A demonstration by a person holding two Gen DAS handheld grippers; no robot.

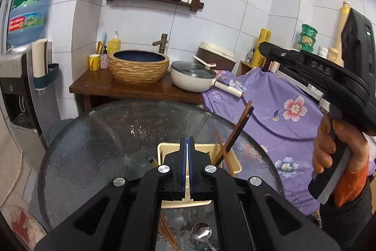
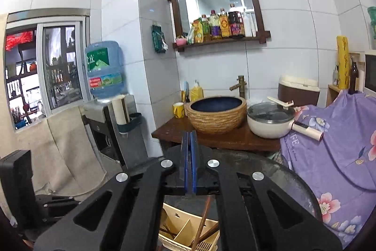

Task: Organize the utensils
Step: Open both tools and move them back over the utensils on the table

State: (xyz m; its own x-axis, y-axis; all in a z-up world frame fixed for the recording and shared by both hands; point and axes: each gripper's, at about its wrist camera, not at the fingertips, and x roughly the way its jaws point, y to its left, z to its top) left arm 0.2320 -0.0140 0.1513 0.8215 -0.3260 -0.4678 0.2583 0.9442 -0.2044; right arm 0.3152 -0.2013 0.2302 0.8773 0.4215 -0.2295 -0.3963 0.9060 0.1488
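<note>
The round glass counter (image 1: 98,133) carries a cream utensil holder (image 1: 231,165) whose dividers split it into compartments, and several chopsticks (image 1: 237,131) lean tilted in its right side, sorted by kind, I judge. Still loose on the glass nearer the camera lie a spoon (image 1: 201,233) and a few more chopsticks (image 1: 168,235), likely next to go in. Both the left tongs (image 1: 187,147) and the right tongs (image 2: 190,152) are closed and grip nothing, poised above the holder.

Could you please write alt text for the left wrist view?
The shut left tool hovers over a cream plastic utensil holder holding brown wooden chopsticks on a round glass table. A steel spoon lies nearer the camera; the right tool, hand-held, is at right.
</note>
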